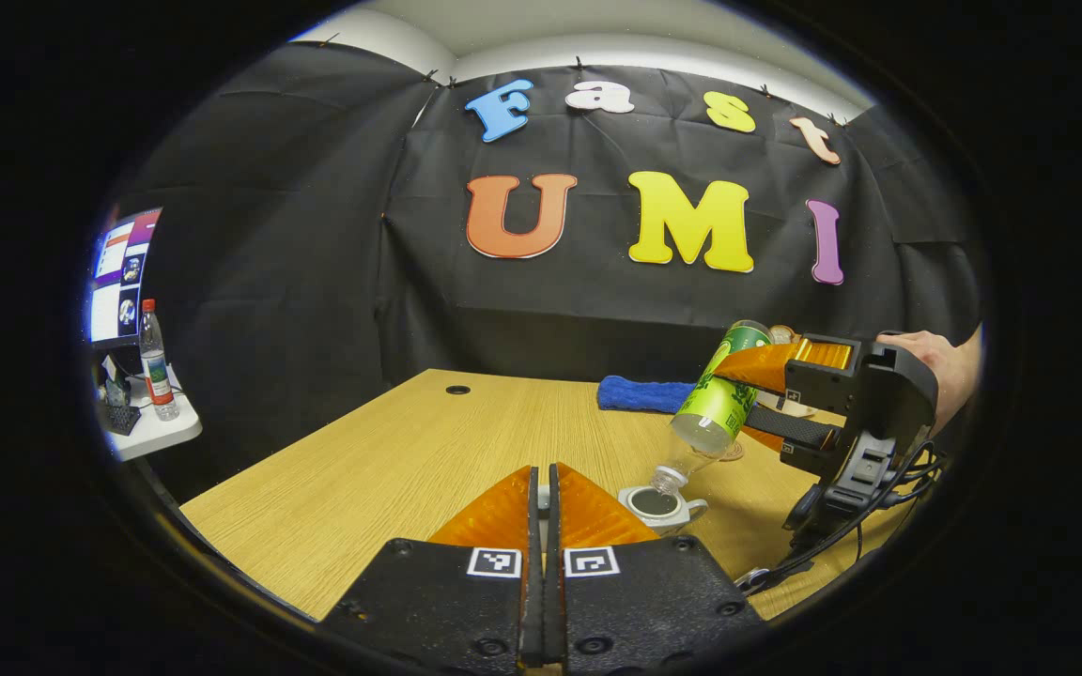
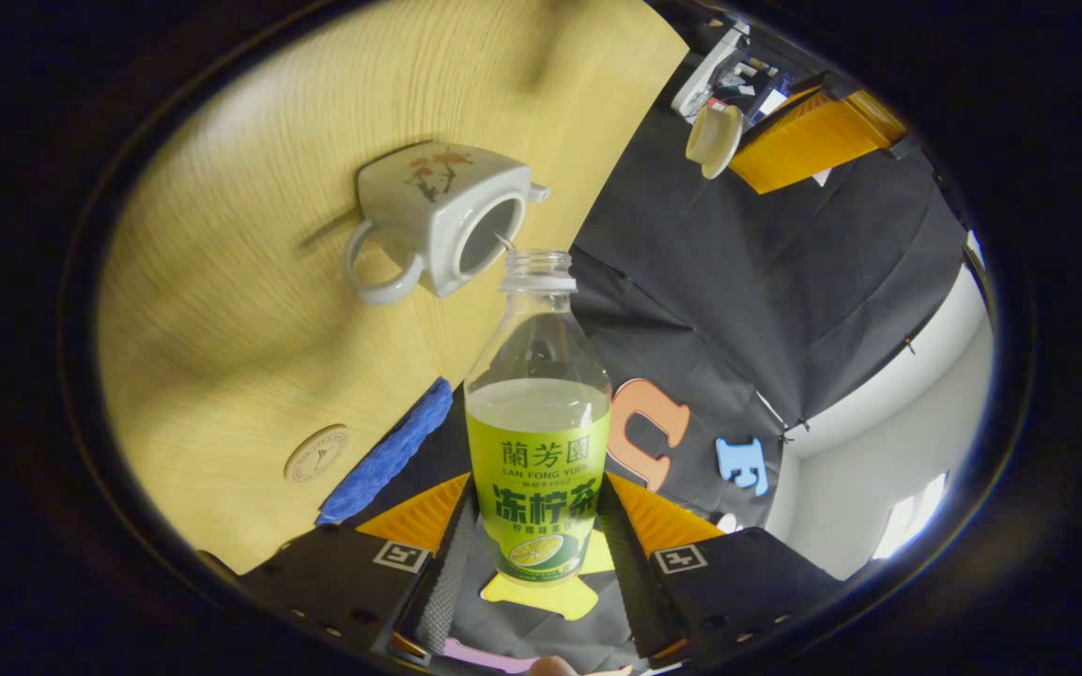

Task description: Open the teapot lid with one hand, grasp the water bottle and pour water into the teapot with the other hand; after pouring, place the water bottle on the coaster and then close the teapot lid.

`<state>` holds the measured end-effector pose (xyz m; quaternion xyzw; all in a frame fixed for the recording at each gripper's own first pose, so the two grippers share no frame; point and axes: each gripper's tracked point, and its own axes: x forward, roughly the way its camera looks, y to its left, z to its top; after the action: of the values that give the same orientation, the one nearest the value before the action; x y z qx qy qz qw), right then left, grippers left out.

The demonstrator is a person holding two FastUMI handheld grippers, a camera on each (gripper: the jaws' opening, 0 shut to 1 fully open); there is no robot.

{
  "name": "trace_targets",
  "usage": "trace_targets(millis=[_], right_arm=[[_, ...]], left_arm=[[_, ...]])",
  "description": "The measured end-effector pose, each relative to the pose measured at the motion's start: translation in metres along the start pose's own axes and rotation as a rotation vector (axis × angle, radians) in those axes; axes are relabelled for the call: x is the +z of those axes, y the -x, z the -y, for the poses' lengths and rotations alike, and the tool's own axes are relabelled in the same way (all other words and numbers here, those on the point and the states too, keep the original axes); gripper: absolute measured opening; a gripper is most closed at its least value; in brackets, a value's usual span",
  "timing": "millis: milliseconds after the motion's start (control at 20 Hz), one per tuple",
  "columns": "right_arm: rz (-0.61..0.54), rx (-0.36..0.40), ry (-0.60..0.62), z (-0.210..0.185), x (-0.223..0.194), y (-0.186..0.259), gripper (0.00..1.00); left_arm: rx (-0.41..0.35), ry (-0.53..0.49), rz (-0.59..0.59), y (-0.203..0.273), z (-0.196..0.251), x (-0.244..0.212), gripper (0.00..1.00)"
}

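The white teapot stands on the wooden table with its top open. In the right gripper view the teapot shows a flower print and a dark opening. My right gripper is shut on the green-labelled water bottle. The bottle is tilted neck-down, with its uncapped mouth just above the teapot's opening. My left gripper is held up left of the teapot, jaws together. From the right gripper view it grips the white teapot lid. A round coaster lies by a blue cloth.
The blue cloth lies at the table's far edge. A hand holds the right gripper, and cables hang from it. At the left, a side shelf carries another bottle beneath a monitor.
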<state>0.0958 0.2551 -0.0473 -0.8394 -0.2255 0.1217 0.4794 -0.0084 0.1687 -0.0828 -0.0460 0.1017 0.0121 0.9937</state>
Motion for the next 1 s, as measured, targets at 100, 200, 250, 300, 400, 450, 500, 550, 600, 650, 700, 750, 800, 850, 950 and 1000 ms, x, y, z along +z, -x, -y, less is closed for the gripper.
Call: trace_targets(millis=[100,200,250,300,400,450,500,550,600,650,700,750,800,850,950,1000], right_arm=[[-0.002,0.0,0.003,-0.0005,-0.0002,0.0005,0.72],[-0.002,-0.001,0.004,-0.0005,-0.0005,0.0004,0.72],[-0.003,0.0,0.005,-0.0004,-0.0007,0.0001,0.72],[-0.004,0.001,0.007,-0.0005,-0.0007,-0.0004,0.72],[-0.003,0.001,0.007,-0.001,-0.0003,-0.0002,0.72],[-0.003,0.001,0.008,-0.001,-0.0007,-0.0006,0.72],[-0.002,0.0,0.009,-0.0009,-0.0004,-0.0005,0.72],[-0.002,-0.001,0.009,-0.0006,0.0001,-0.0003,0.72],[-0.001,-0.002,0.009,0.0005,0.0006,0.0004,0.72],[-0.001,-0.002,0.007,0.0005,0.0003,0.0007,0.72],[-0.001,-0.002,0.005,0.0008,0.0009,-0.0004,0.72],[-0.001,-0.003,0.004,0.0002,0.0004,-0.0005,0.72],[-0.002,-0.004,0.002,0.0003,-0.0002,-0.0004,0.72],[-0.002,-0.004,-0.002,0.0004,-0.0003,-0.0002,0.72],[-0.005,-0.004,-0.02,0.0008,-0.0011,-0.0014,0.72],[-0.008,-0.002,-0.038,-0.0005,-0.0023,-0.0014,0.72]], left_arm=[[0.0,-0.001,0.0,-0.0001,0.0003,0.0002,0.03],[0.001,0.0,0.0,0.0003,-0.0006,-0.0009,0.03],[0.001,0.0,-0.001,-0.0003,-0.0002,-0.0003,0.03],[0.003,0.0,-0.002,-0.0001,-0.0005,-0.0004,0.03],[0.004,-0.001,-0.002,0.0002,-0.0009,-0.0004,0.03],[0.004,-0.001,-0.002,0.0001,-0.0012,-0.001,0.02],[0.003,-0.001,-0.001,0.0002,-0.0013,-0.0004,0.03],[0.001,-0.001,-0.003,0.0007,-0.0004,-0.0009,0.02],[0.002,-0.001,-0.003,0.0007,-0.0006,-0.0005,0.03],[0.002,-0.001,-0.003,0.0005,-0.0012,-0.0008,0.03],[0.004,-0.002,-0.002,0.0002,-0.0021,-0.0006,0.03],[0.006,-0.002,-0.002,0.0006,-0.0025,-0.0011,0.03],[0.006,-0.001,-0.002,0.0012,-0.0028,-0.0007,0.03],[0.008,-0.001,-0.001,0.0013,-0.0035,-0.0003,0.03],[0.012,0.002,0.0,0.001,-0.0042,-0.0004,0.03],[0.014,0.003,-0.001,0.0007,-0.0049,-0.001,0.03]])
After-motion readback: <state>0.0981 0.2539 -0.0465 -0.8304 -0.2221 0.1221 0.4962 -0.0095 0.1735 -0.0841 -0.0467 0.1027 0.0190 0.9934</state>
